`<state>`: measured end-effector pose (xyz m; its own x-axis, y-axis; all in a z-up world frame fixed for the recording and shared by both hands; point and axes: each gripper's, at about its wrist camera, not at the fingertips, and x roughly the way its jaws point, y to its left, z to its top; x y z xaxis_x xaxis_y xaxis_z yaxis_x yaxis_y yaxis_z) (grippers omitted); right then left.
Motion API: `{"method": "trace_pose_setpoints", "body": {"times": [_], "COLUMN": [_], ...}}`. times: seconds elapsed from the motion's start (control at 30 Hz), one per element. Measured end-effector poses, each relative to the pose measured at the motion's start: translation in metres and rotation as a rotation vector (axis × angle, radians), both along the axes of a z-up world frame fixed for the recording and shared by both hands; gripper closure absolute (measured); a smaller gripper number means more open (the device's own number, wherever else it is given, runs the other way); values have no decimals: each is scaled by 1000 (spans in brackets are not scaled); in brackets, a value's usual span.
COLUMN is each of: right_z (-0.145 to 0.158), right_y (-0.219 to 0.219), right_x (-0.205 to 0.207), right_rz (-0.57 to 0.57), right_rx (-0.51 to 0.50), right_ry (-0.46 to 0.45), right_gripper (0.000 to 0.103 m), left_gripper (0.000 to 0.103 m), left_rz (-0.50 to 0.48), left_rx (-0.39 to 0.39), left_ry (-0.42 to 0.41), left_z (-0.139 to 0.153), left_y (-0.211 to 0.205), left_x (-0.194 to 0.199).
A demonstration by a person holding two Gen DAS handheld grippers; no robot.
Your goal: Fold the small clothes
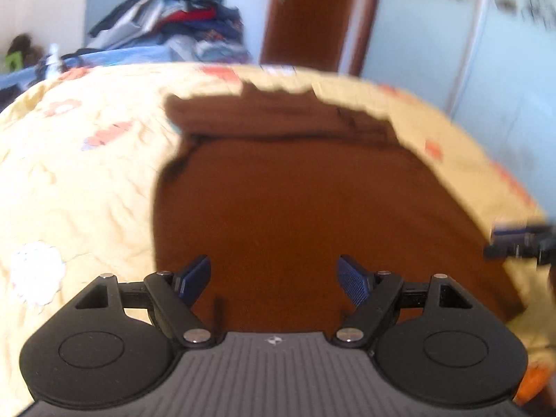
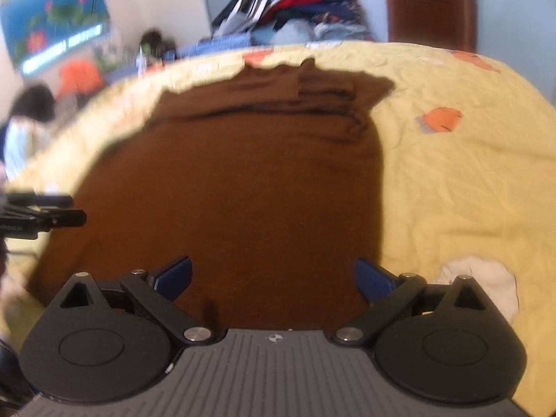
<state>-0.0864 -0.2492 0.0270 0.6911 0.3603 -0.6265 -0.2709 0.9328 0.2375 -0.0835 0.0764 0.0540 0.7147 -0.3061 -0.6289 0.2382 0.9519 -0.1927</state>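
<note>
Left wrist view puts the brown garment (image 1: 295,208) squarely ahead of you, spread flat on the yellow quilted bedspread (image 1: 87,173) with its far end already bunched into a rumpled band; the right wrist view shows the same cloth (image 2: 226,191) from the other side, its far edge creased and uneven; your left gripper (image 1: 276,279) hangs over the near hem with its jaws spread wide and nothing between them, and your right gripper (image 2: 272,279) does the same, released and empty; each tool shows at the edge of the other's view, so you are working the two near corners together; both frames are smeared by motion, so the garment may be a small shirt, though its type is hard to make out; to fold it cleanly, bring each gripper down onto its own corner of the near hem, pinch only the top layers, and lift both at matching height so the fold line stays straight; a small white item (image 2: 486,285) lies on the bedspread just right of the garment, and a heap of clothes (image 1: 180,17) sits beyond the bed.
</note>
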Motion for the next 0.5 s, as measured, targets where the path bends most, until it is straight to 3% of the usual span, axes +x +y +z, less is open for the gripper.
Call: {"method": "trace_pose_setpoints", "body": {"times": [0.2, 0.33, 0.4, 0.5], "right_z": [9, 3, -5, -21], "right_y": [-21, -38, -46, -61], "right_x": [-17, -15, -15, -20], "right_rz": [-53, -96, -115, -80], "right_rx": [124, 227, 310, 502], "right_ry": [40, 135, 218, 317], "right_gripper": [2, 2, 2, 0], "left_gripper": [22, 22, 22, 22], "left_rz": [124, 110, 103, 98], "left_rx": [-294, -578, -619, -589], "left_ry": [63, 268, 349, 431], "left_z": [23, 2, -15, -36], "left_y": [61, 100, 105, 97], "left_x": [-3, -2, -6, -14]}}
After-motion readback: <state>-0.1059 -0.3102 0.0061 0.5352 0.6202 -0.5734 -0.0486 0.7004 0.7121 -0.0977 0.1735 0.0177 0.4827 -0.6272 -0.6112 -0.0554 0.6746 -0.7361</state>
